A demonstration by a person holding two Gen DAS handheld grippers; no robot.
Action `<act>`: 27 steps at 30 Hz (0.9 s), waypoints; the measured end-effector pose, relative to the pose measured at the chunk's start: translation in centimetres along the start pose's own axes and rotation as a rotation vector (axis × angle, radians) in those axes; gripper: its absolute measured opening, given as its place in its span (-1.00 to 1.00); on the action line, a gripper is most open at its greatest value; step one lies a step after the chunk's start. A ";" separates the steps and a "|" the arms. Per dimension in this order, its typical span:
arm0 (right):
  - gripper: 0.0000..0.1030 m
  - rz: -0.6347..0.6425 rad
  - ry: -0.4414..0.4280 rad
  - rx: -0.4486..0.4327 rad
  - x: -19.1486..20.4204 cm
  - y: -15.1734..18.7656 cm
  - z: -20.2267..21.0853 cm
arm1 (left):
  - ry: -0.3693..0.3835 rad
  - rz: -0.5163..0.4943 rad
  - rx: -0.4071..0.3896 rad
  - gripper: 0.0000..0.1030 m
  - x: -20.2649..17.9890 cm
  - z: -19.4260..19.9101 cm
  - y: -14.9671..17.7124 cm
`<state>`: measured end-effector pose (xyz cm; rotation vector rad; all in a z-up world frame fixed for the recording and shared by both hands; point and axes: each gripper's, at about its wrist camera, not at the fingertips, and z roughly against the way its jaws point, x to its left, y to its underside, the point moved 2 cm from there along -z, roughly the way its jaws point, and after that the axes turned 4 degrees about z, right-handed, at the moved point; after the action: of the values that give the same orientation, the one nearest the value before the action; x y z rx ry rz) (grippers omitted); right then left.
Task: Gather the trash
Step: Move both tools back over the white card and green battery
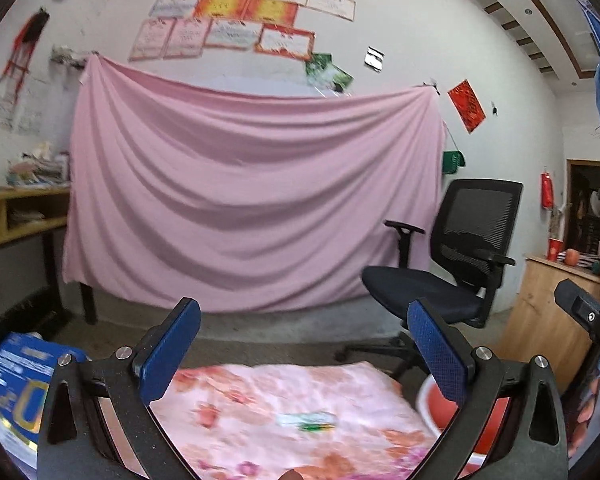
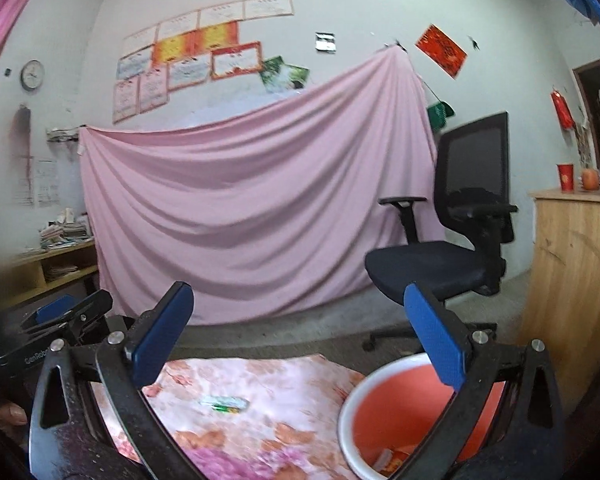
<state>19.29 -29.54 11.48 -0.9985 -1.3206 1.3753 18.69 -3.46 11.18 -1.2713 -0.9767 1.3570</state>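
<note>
A thin green-and-white wrapper [image 2: 225, 403] lies flat mid-counter on floral cloth [image 2: 260, 420], left of the red bin [image 2: 396, 412]; light, crinkly, best pinched by an edge; both grippers' [image 1: 304, 344] [image 2: 300, 332] fingers spread, empty

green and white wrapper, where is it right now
The green and white wrapper lies flat on the floral cloth, low in both wrist views, just left of the orange bin and ahead of both open hand-held grippers.
</note>
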 end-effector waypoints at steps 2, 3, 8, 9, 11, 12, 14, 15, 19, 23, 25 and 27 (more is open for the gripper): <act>1.00 0.005 -0.018 -0.014 1.2 0.2 -0.4 | -0.015 -0.009 -0.014 0.97 0.6 0.1 0.0; 1.00 0.011 -0.025 -0.016 1.7 0.3 -0.6 | -0.025 -0.012 -0.021 0.97 1.2 0.4 0.1; 1.00 0.053 -0.057 -0.024 4.2 1.5 -2.0 | -0.065 -0.024 -0.036 0.97 3.3 0.7 1.0; 1.00 0.063 -0.064 -0.024 4.6 1.8 -2.3 | -0.072 -0.024 -0.038 0.97 3.7 0.7 1.3; 1.00 0.085 -0.079 -0.023 5.3 2.5 -2.9 | -0.075 -0.022 -0.038 0.97 4.3 0.5 1.7; 1.00 0.097 -0.088 -0.020 5.7 2.9 -3.2 | -0.077 -0.023 -0.037 0.97 4.6 0.3 2.0; 1.00 0.119 -0.102 -0.015 6.1 3.5 -3.7 | -0.082 -0.025 -0.030 0.97 5.0 -0.1 2.5; 1.00 0.132 -0.107 -0.008 6.3 3.9 -4.1 | -0.081 -0.027 -0.020 0.97 5.2 -0.5 2.8; 1.00 0.175 -0.126 0.052 6.9 5.2 -6.3 | -0.084 -0.025 0.036 0.97 5.5 -2.4 3.9; 1.00 0.162 -0.158 0.156 6.5 6.4 -8.7 | -0.103 0.002 0.132 0.97 6.3 -4.9 5.0; 1.00 0.147 -0.170 0.225 6.1 7.2 -10.1 | -0.122 0.021 0.191 0.97 6.8 -6.2 5.6; 1.00 0.133 -0.175 0.271 5.8 8.0 -10.9 | -0.145 0.035 0.256 0.97 7.4 -7.6 6.3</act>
<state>27.85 -21.20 2.92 -0.8073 -1.1693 1.7243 25.72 2.17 2.75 -1.0127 -0.8488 1.5639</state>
